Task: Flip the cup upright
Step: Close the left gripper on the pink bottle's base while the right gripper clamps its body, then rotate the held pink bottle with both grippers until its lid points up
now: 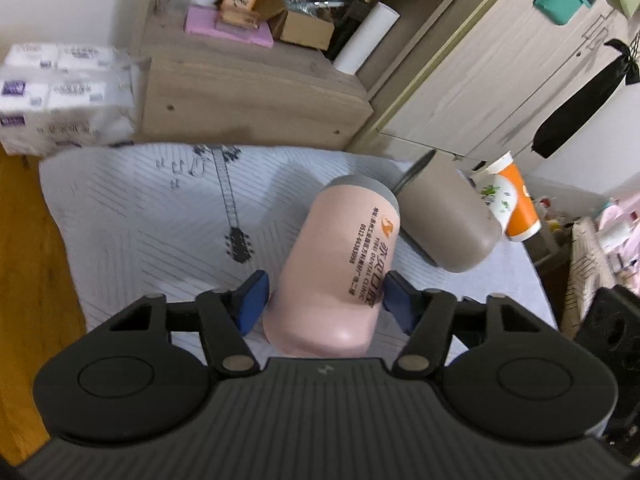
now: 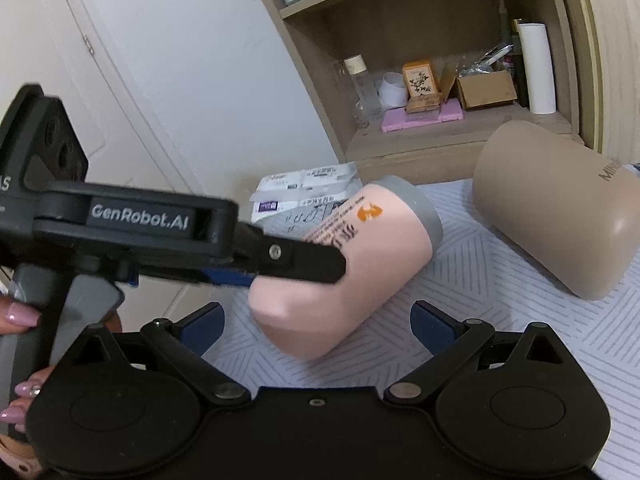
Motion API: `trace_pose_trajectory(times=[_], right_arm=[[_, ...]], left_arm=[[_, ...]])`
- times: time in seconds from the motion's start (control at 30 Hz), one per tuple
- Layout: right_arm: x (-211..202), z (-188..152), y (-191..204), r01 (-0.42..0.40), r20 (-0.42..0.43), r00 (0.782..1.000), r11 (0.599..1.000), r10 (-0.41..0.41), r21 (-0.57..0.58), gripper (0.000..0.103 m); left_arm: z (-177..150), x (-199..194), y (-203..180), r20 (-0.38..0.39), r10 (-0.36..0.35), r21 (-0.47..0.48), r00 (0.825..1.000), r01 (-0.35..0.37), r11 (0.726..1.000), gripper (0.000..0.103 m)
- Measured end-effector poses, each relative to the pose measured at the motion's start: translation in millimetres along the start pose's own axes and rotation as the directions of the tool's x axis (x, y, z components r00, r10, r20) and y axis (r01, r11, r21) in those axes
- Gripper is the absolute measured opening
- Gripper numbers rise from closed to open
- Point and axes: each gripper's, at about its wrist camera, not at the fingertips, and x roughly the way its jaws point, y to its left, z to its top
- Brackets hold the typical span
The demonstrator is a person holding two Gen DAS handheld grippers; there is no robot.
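A pink cup (image 1: 336, 264) with a grey rim band and orange-and-black clinic lettering lies tilted over a white cloth (image 1: 132, 216) printed with grey stripes and a guitar, its rounded base toward the cameras and its rim pointing away. The left gripper (image 1: 324, 300) is clamped on the cup near its base, one blue pad (image 1: 252, 300) pressed to each side; the right wrist view shows the same tool reaching in from the left, its black finger lying across the cup's side. The right gripper (image 2: 316, 324) sits just short of the cup's base with its blue-padded fingers spread wide and holding nothing. Just beside the pink cup lies a taupe tumbler (image 1: 448, 216) on its side, and beyond that an orange-and-white paper cup (image 1: 512, 200) tips over at the cloth's edge. Behind the table stand a wooden shelf unit (image 1: 256, 92) crowded with boxes and a wrapped pack of tissues (image 1: 64, 96).
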Motion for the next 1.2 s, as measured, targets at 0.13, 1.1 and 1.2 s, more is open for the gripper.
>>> trace_pose_trajectory(times=[0.13, 1.1, 1.2], right_arm=[[7, 3, -2, 0.007, -0.004, 1.000, 1.000, -0.007, 0.013, 0.101], [-39, -11, -10, -0.049, -0.055, 0.997, 0.998, 0.046, -0.044, 0.076], [-51, -17, -17, -0.061, -0.071, 0.996, 0.997, 0.058, -0.042, 0.076]], left_arm=[[-2, 0, -2, 0.002, 0.002, -0.015, 1.000, -0.002, 1.000, 0.062], [-34, -9, -42, -0.103, 0.002, -0.095, 0.995, -0.011, 0.995, 0.060], [-45, -8, -53, -0.116, 0.005, -0.091, 0.993, -0.016, 0.996, 0.060]])
